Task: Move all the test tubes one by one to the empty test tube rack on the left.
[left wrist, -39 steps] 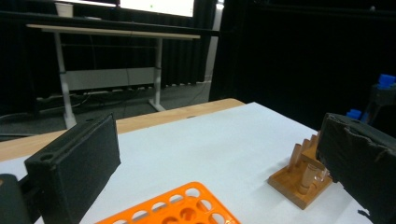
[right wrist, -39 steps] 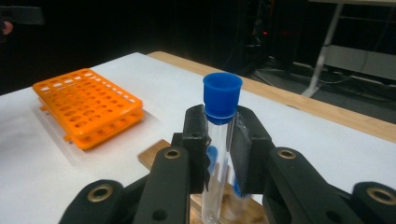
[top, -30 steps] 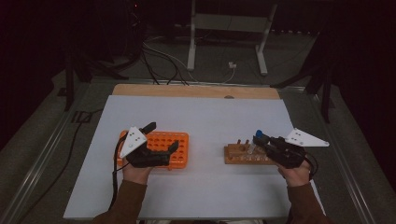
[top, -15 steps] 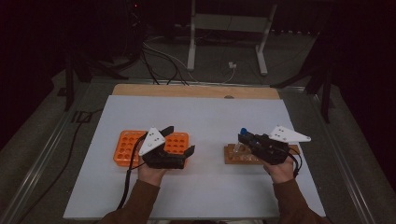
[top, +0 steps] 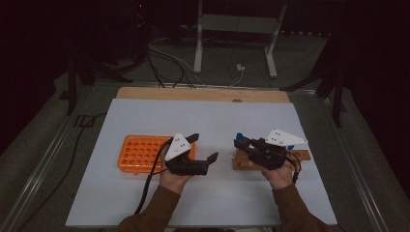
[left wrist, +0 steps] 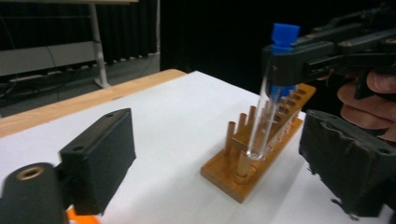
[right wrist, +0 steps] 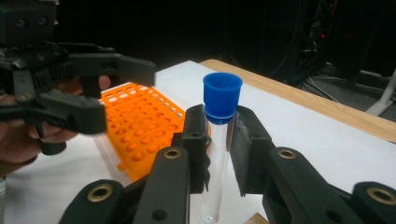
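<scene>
A clear test tube with a blue cap [right wrist: 222,116] stands upright, pinched just below its cap between the jaws of the right gripper [right wrist: 219,140]. It hangs right over the wooden rack [left wrist: 254,149], at the right of the white sheet [top: 212,121] covering the table.

The left gripper [top: 203,147] sits near the middle of the sheet, between the orange rack [top: 140,152] on the left and the wooden rack. Its jaws stand wide apart with nothing between them, and they have just been closing a little.

The step in hand looks like a hand-over or transfer: the tube appears to be leaving the wooden rack, bound for the orange one. The next move likely calls for the open jaws to line up on the tube's glass body below the right gripper's hold, then close gently.

The left gripper view shows the tube's lower end close to the wooden rack's pegs, though whether it is clear of them is hard to tell. The right gripper view shows the grip on the tube up close, with the orange rack's empty holes behind.
</scene>
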The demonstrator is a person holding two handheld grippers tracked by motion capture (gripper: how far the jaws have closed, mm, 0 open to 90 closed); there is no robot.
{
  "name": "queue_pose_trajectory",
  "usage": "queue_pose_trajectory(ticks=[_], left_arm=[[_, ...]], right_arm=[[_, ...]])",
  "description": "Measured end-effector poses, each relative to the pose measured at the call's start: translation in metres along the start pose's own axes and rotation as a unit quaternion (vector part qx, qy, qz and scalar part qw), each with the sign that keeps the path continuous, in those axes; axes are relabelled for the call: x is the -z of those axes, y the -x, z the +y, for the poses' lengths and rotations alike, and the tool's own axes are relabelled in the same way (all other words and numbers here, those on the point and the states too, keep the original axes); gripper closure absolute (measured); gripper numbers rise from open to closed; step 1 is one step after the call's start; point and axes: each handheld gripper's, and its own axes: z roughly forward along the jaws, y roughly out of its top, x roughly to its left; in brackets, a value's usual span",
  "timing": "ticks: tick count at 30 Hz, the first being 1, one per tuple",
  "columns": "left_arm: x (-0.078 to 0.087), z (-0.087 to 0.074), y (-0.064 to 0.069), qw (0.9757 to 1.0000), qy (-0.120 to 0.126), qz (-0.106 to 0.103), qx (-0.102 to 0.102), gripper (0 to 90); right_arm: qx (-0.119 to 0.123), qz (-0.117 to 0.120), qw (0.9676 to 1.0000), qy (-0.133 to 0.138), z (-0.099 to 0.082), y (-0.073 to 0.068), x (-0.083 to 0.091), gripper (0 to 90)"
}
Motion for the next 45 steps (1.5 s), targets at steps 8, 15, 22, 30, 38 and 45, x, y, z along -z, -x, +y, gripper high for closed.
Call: queue_pose_trajectory(ticks=[8,15,22,30,38,45], left_arm=[[-0.020,0.001,0.012,0.9996,-0.018,-0.016,-0.016,28.0],[-0.030,0.000,0.015,0.9987,-0.033,-0.029,-0.027,51.5],[-0.032,-0.001,0.016,0.9980,-0.030,-0.049,-0.026,65.2],[-0.032,-0.001,0.017,0.9972,-0.028,-0.065,-0.028,76.9],[-0.032,-0.002,0.016,0.9971,-0.030,-0.064,-0.030,77.8],[-0.030,-0.004,0.012,0.9978,-0.030,-0.053,-0.026,77.9]], right_arm=[[0.000,0.013,0.9999,0.001,0.002,-0.007,-0.007,76.9],[0.004,0.024,0.9997,0.000,0.003,-0.013,-0.011,76.9],[0.005,0.033,0.9994,-0.003,0.002,-0.015,-0.014,76.9],[0.008,0.040,0.9991,-0.006,0.001,-0.018,-0.017,76.9],[0.003,0.044,0.9990,-0.007,0.001,-0.016,-0.016,75.5],[-0.003,0.041,0.9992,-0.001,0.001,-0.011,-0.010,58.3]])
